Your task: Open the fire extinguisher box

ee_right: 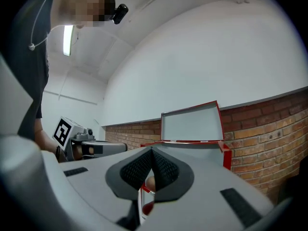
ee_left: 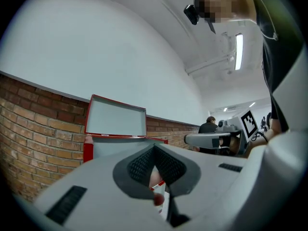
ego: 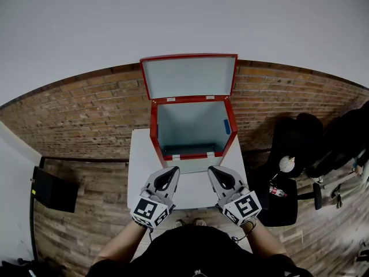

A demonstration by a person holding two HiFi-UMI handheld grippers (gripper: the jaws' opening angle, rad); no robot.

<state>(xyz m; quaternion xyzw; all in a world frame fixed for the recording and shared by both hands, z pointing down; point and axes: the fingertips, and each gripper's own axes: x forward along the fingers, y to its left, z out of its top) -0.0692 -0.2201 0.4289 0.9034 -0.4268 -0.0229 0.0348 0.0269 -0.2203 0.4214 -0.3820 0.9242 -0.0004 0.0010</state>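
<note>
Brick wall [ego: 86,103] runs along behind, white wall above it, plank floor below. A dark office chair [ego: 288,203] stands off to the right of the work area.

White table [ego: 141,172] is pushed against the brick. On its far half sits the fire extinguisher box [ego: 154,128]: red shell, pale grey inside. From the head view the cavity looks empty, though the near bottom corner is hidden behind the front wall.

Lid [ego: 188,77] is swung fully up on its rear hinge, grey underside facing the person, and seems to lean at or near the wall – contact itself cannot be made out. Both gripper views show it the same way, standing above the open mouth.

Left gripper [ego: 172,172] and right gripper [ego: 214,171] hover side by side over the bare near half of the table, just short of the box front and touching nothing. Each gripper's own view shows the ribbed pads pressed together with nothing between them – both closed and empty.

Small details: a blue patch [ego: 227,126] on the right inner wall, and two pale tabs [ego: 176,156] on the front rim, likely latch parts.

Judgement: the opening step looks done, with the lid back and no tool on it. Little seems to remain. Any next move calls mainly for keeping clear of the front rim, so the box is not nudged and the lid does not drop.
</note>
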